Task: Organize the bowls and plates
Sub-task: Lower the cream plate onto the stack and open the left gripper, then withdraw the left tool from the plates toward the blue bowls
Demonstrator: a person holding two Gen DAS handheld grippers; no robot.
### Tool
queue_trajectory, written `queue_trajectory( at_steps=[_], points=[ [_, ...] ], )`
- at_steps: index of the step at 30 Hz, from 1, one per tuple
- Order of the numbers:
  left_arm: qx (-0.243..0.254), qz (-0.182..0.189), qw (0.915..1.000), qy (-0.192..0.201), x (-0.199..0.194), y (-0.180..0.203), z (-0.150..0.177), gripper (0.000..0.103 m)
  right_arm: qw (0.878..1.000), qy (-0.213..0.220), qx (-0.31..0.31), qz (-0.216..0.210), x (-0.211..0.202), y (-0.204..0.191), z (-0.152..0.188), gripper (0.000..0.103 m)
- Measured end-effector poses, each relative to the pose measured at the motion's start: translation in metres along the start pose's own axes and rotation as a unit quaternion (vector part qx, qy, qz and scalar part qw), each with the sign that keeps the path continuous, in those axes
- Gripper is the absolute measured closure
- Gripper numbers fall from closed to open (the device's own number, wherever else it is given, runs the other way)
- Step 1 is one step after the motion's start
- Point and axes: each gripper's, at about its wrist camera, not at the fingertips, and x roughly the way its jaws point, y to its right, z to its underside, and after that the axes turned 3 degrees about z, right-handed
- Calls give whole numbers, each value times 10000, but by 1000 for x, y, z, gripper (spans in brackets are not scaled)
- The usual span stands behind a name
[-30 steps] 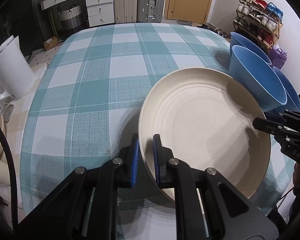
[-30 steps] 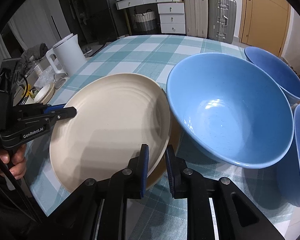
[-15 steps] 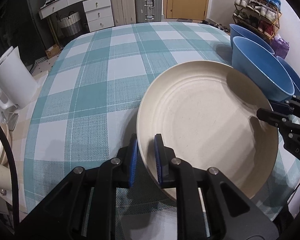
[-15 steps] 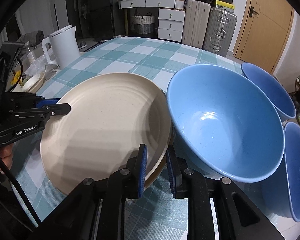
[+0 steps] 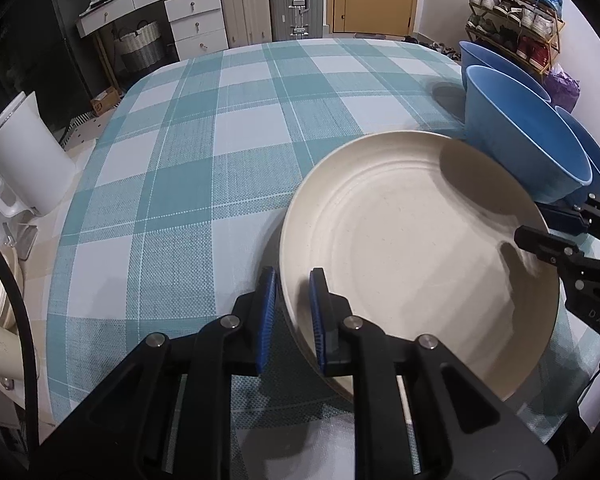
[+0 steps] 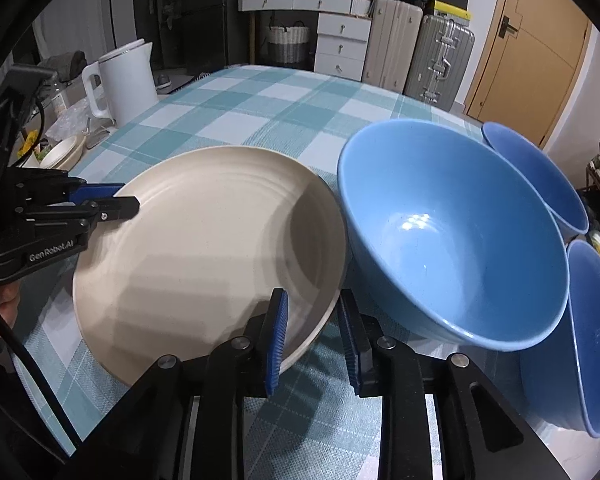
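A large cream plate (image 5: 412,248) lies on the checked tablecloth, its right edge against a big blue bowl (image 6: 452,240). My left gripper (image 5: 292,312) is shut on the plate's left rim; the right wrist view shows it (image 6: 116,200) at the plate's far left side. My right gripper (image 6: 314,320) straddles the opposite rim. Its jaws are opening, and the rim stands between the blue pads with a gap on the right side. In the left wrist view the right gripper (image 5: 540,228) reaches in from the right edge. Two more blue bowls (image 6: 540,176) (image 6: 592,340) crowd behind and beside the first.
A white kettle (image 6: 124,76) stands off the table's left side with small dishes and clutter near it. The teal checked tablecloth (image 5: 228,152) stretches to the far edge. Drawers, suitcases and a shoe rack stand beyond the table.
The right gripper's pads have spread apart from the plate rim that they pinched before. The left gripper stays clamped on the rim. The plate has hardly shifted.
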Motion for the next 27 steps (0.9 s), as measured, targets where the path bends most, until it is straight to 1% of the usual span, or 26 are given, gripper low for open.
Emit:
queue_trajectory(
  at_steps=[3, 5, 6, 7, 9, 10, 11, 12, 13, 14, 16, 17, 19, 20, 23, 27],
  points=[
    [-67, 65, 9999, -38, 0, -2, 1, 89, 10000, -12, 50, -74, -1, 0, 1, 74],
    [-142, 106, 9998, -56, -1, -6, 0, 84, 9998, -31, 92, -198, -2, 0, 1, 69],
    [-199, 136, 9997, -54, -3, -8, 0, 78, 9997, -23, 99, -229, -3, 0, 2, 64],
    [-246, 184, 9995, -42, -5, -10, 0, 73, 9997, -5, 95, -246, -4, -2, 2, 58],
    [-299, 253, 9992, 29, -11, -12, -1, 54, 9996, 49, 81, -279, -9, -4, 2, 50],
    [-327, 296, 9990, 108, -16, -13, -1, 50, 9995, 73, 80, -291, -11, -5, 1, 43],
    [-341, 325, 9988, 162, -20, -13, -2, 42, 9995, 99, 88, -296, -14, -5, 1, 38],
    [-352, 355, 9985, 209, -24, -14, -2, 35, 9993, 145, 113, -312, -17, -5, 1, 29],
    [-356, 392, 9982, 263, -29, -13, -3, 31, 9992, 186, 130, -332, -20, -5, 1, 23],
    [-347, 402, 9981, 308, -32, -13, -3, 24, 9989, 233, 141, -379, -23, -5, 1, 22],
    [-314, 396, 9979, 395, -40, -10, -3, 21, 9981, 285, 150, -520, -30, -7, 2, 17],
    [-295, 399, 9979, 421, -43, -9, -4, 19, 9980, 311, 156, -526, -33, -7, 2, 16],
    [-266, 348, 9977, 515, -50, -6, -4, 12, 9981, 387, 165, -458, -40, -8, 3, 8],
    [-259, 339, 9974, 573, -54, -5, -5, 2, 9980, 401, 204, -439, -42, -8, 3, 7],
    [-230, 387, 9963, 727, -65, 0, -5, 1, 9958, 515, 398, -649, -51, -2, 4, 5],
    [-188, 484, 9951, 839, -77, 6, -8, 1, 9931, 856, 555, -582, -72, 7, 5, 3]
  ],
)
